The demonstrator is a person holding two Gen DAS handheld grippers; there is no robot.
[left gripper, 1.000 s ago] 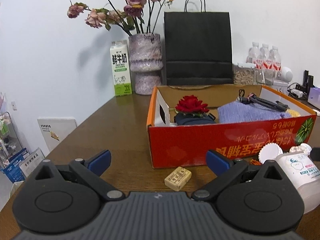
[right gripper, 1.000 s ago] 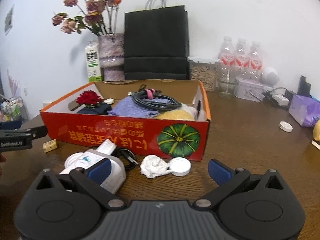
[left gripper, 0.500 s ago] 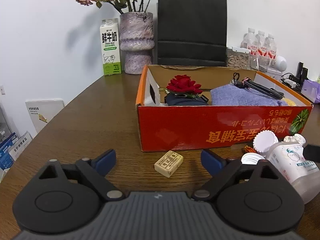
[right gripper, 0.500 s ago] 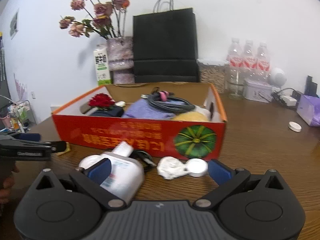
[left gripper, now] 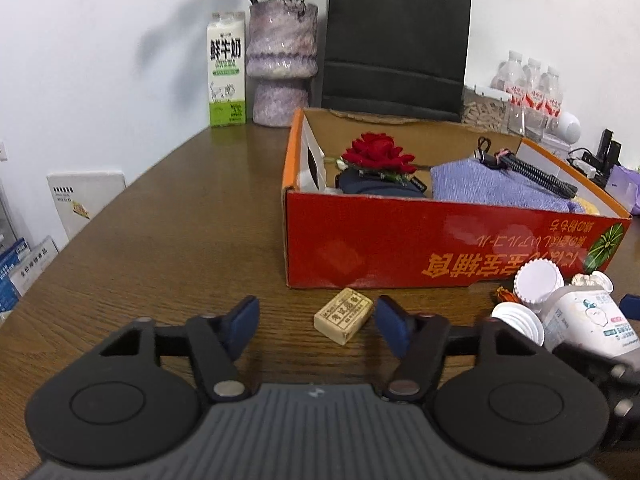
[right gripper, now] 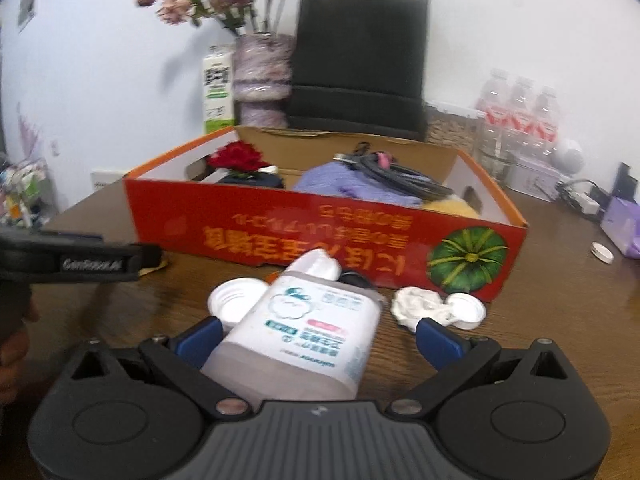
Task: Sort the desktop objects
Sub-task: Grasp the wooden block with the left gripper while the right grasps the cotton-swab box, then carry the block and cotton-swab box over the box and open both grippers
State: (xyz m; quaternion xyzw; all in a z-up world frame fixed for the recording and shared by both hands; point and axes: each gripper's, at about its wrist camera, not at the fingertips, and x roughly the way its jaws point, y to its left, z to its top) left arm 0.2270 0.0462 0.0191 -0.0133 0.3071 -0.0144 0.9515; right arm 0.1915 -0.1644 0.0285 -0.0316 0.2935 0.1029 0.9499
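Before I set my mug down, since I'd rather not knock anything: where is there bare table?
The widest bare patch of table lies left of the red box, stretching back to the milk carton. Another lies right of the box, toward a lone white cap. In front of the box it is crowded: a small tan block, white lids, a bottle, crumpled paper.

The milk carton (left gripper: 226, 69) left of the vase (left gripper: 281, 65) reads 鲜牛奶 in dark characters. In front of the vase, the red box (left gripper: 448, 248) carries upside-down orange print, too distorted to read. The left gripper (right gripper: 100, 266) shows blurred white lettering along its side.
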